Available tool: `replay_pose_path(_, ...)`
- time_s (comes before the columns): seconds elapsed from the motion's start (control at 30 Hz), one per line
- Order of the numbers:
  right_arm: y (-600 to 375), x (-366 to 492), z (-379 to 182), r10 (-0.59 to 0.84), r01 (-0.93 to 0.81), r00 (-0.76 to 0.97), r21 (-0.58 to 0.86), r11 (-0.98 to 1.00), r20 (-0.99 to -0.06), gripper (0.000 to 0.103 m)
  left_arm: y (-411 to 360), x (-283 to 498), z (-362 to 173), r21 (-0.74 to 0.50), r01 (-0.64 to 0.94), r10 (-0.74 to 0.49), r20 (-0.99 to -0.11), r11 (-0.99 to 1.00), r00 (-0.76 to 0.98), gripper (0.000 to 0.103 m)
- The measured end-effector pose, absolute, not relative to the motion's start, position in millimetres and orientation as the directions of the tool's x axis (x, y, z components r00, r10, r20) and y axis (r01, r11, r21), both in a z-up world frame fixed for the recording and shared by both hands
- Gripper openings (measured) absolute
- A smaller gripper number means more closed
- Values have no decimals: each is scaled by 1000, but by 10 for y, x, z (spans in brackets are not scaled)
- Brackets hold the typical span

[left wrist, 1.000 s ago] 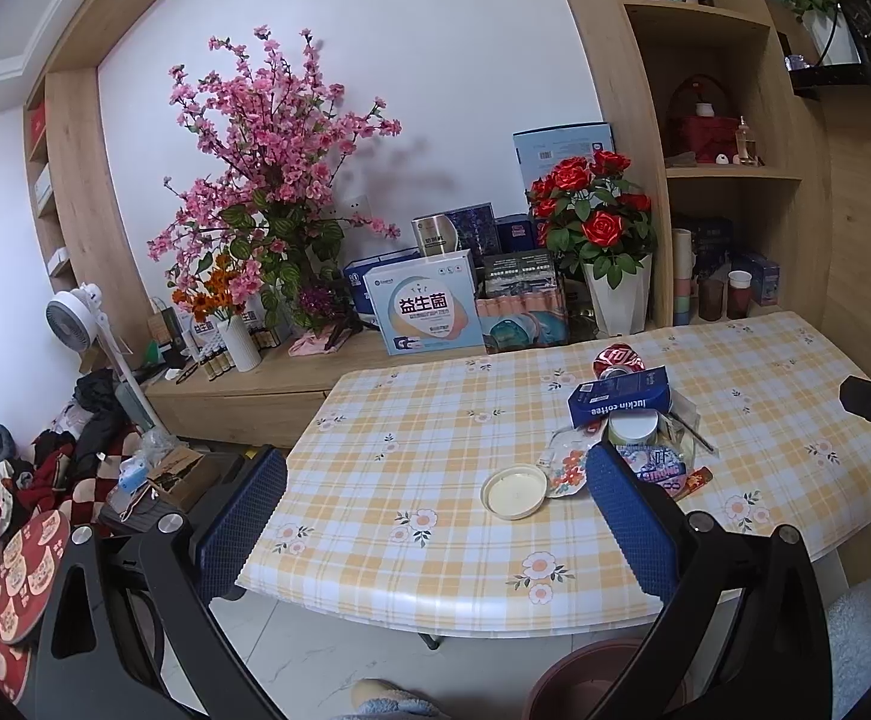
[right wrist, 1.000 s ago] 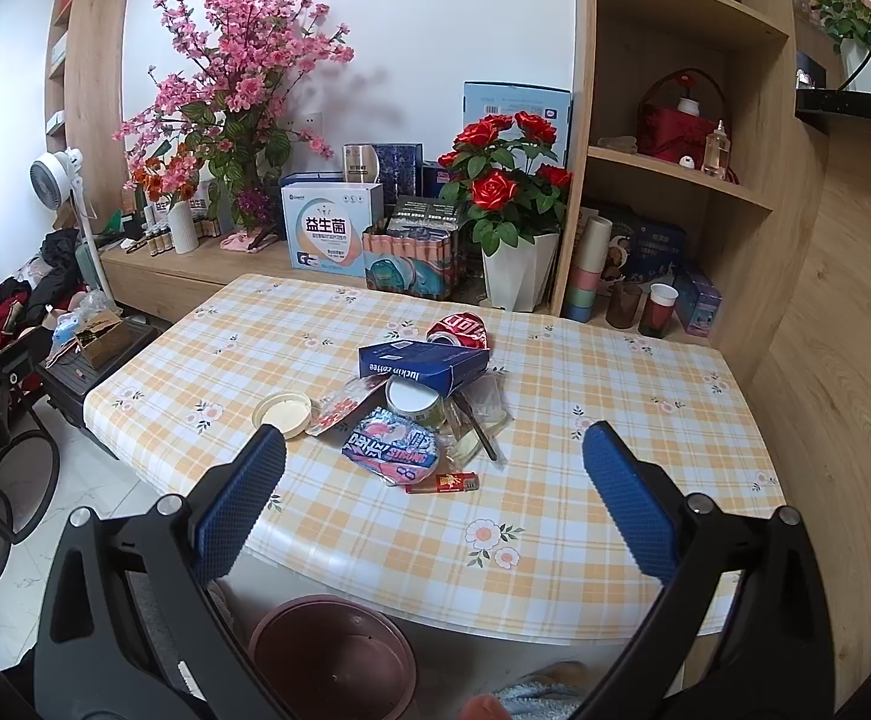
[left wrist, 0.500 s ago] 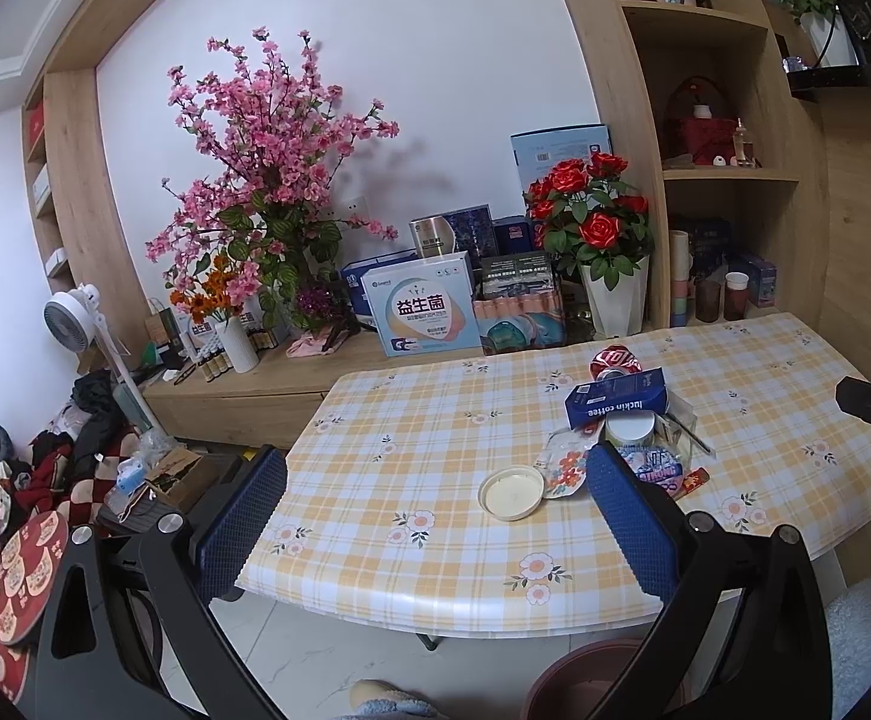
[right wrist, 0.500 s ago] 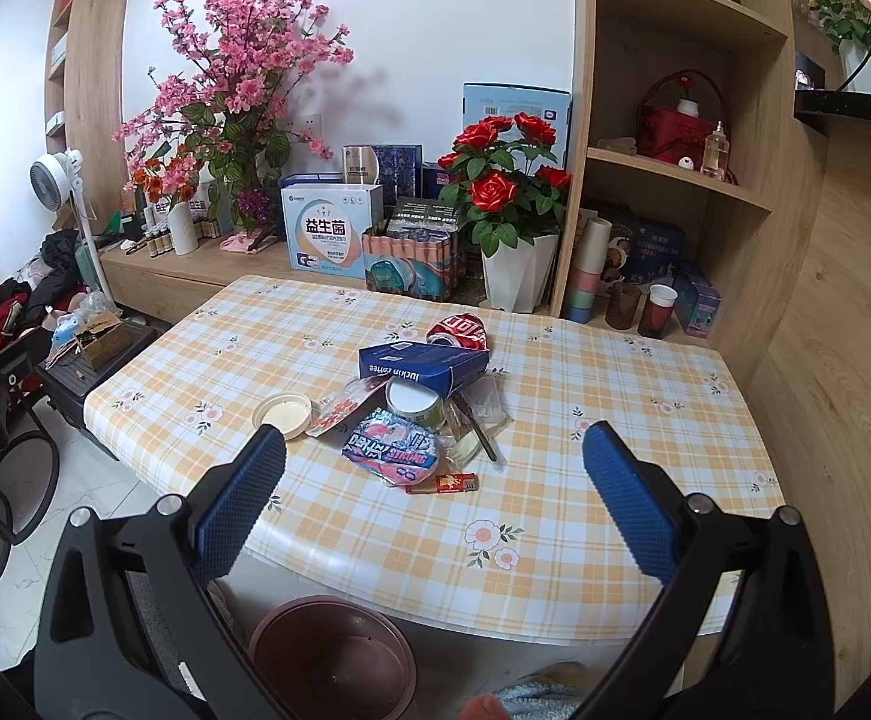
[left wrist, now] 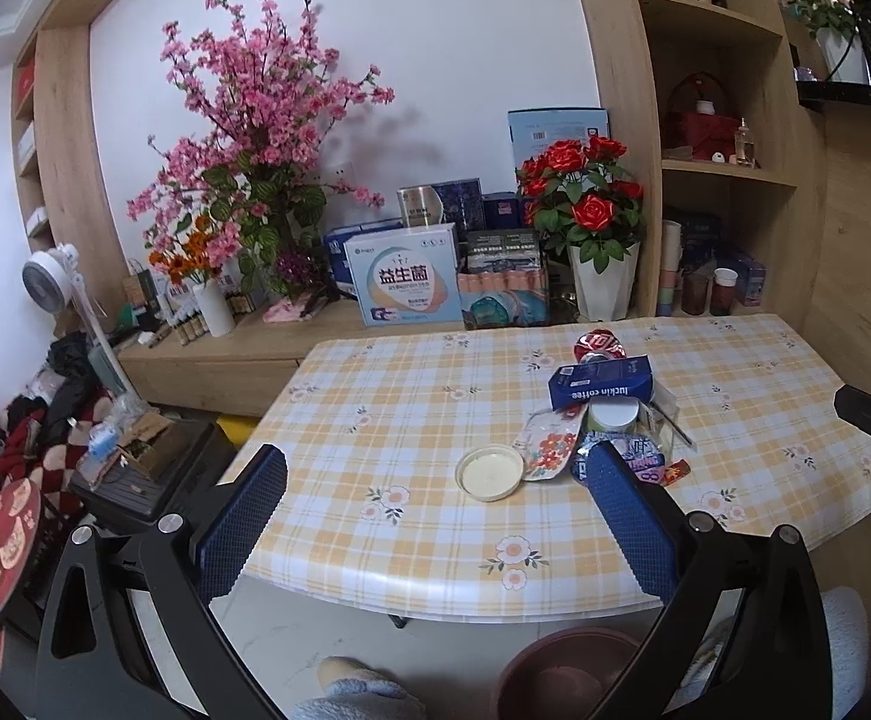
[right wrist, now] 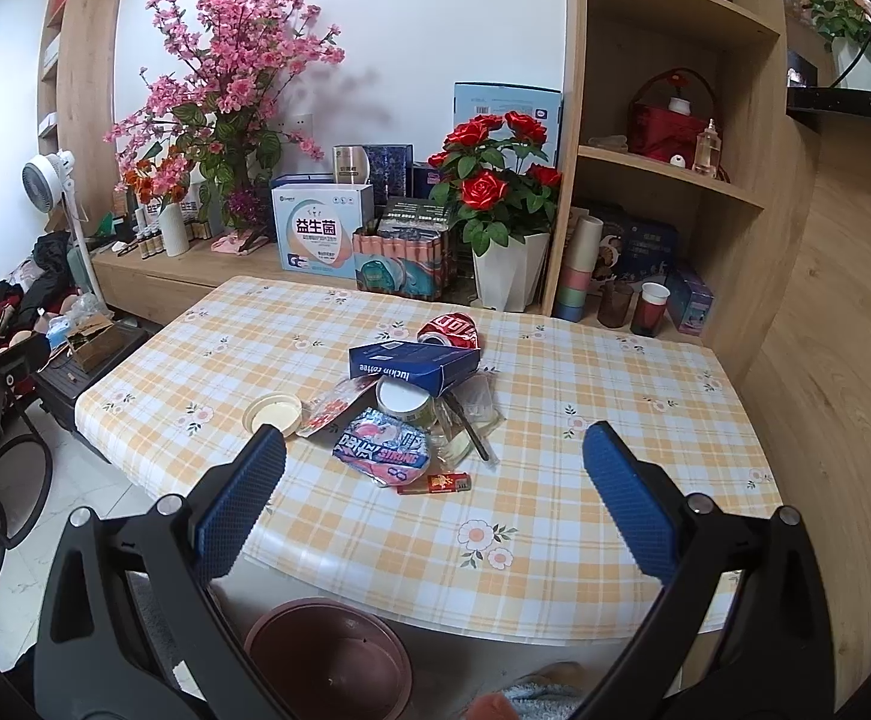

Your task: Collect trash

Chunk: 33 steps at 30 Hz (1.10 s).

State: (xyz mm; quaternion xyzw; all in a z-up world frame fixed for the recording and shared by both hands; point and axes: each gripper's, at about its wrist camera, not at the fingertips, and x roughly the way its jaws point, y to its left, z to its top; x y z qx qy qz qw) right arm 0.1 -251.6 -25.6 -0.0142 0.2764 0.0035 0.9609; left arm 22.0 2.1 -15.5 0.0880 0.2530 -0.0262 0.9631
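Note:
Trash lies in a heap mid-table: a blue coffee box (right wrist: 414, 365), a crushed red can (right wrist: 450, 328), a pink-blue snack wrapper (right wrist: 383, 447), a small red packet (right wrist: 434, 483), a white round lid (right wrist: 272, 411) and clear plastic with a dark stick (right wrist: 468, 423). The left wrist view shows the same box (left wrist: 600, 381), lid (left wrist: 489, 472) and can (left wrist: 598, 345). A brown bin (right wrist: 327, 657) stands on the floor below the table's near edge. My left gripper (left wrist: 435, 516) and right gripper (right wrist: 432, 510) both hang open and empty, short of the near edge.
The checked tablecloth (right wrist: 585, 420) covers a rounded table. Behind it a wooden ledge carries boxes, a red rose pot (right wrist: 504, 264) and pink blossoms (right wrist: 225, 90). Shelves with cups rise at the right. Clutter and a white fan (left wrist: 51, 270) fill the floor at the left.

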Motion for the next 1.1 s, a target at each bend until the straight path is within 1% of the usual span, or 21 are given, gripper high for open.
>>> replay_pose_path(0.13,-2562,101,-372,17,-21,841,-2,1000,-541,98,34,358,-330,180,86,17,-509,980,861,98)
replay_pose_path(0.23,-2617,204,-523,13,-6,837,14,1000,-547,98,66,474,-526,182,103,7,-521,978,854,98)
replay_pose_path(0.33,-2660,364,-763,16,3,815,31,1000,-579,98,90,594,-724,177,127,-12,-538,976,843,98)
replay_pose_path(0.4,-2673,465,-903,26,0,797,42,999,-603,98,103,674,-823,152,147,-43,-538,977,842,98)
replay_pose_path(0.5,-2668,618,-1110,32,-13,770,35,999,-638,98,98,788,-953,148,157,-55,-531,977,845,98)
replay_pose_path(0.53,-2637,690,-1189,30,-26,755,16,1000,-655,98,90,830,-992,149,160,-57,-534,976,844,98)
replay_pose_path(0.63,-2496,900,-1419,-30,-61,711,-104,993,-703,98,90,953,-1110,146,160,-59,-534,976,844,98)
replay_pose_path(0.8,-2313,1319,-1779,-6,-175,670,-165,971,-742,97,104,1165,-1327,161,174,-57,-556,971,829,98)
replay_pose_path(0.97,-1980,1796,-2209,-16,-302,616,-254,919,-788,97,173,1366,-1498,128,162,-54,-596,978,801,98)
replay_pose_path(1.07,-1789,2045,-2446,-42,-349,594,-304,886,-804,97,216,1466,-1591,105,152,-55,-619,983,783,96)
replay_pose_path(1.1,-1757,2092,-2489,-46,-353,590,-309,883,-806,97,225,1505,-1632,110,153,-51,-626,982,778,92)
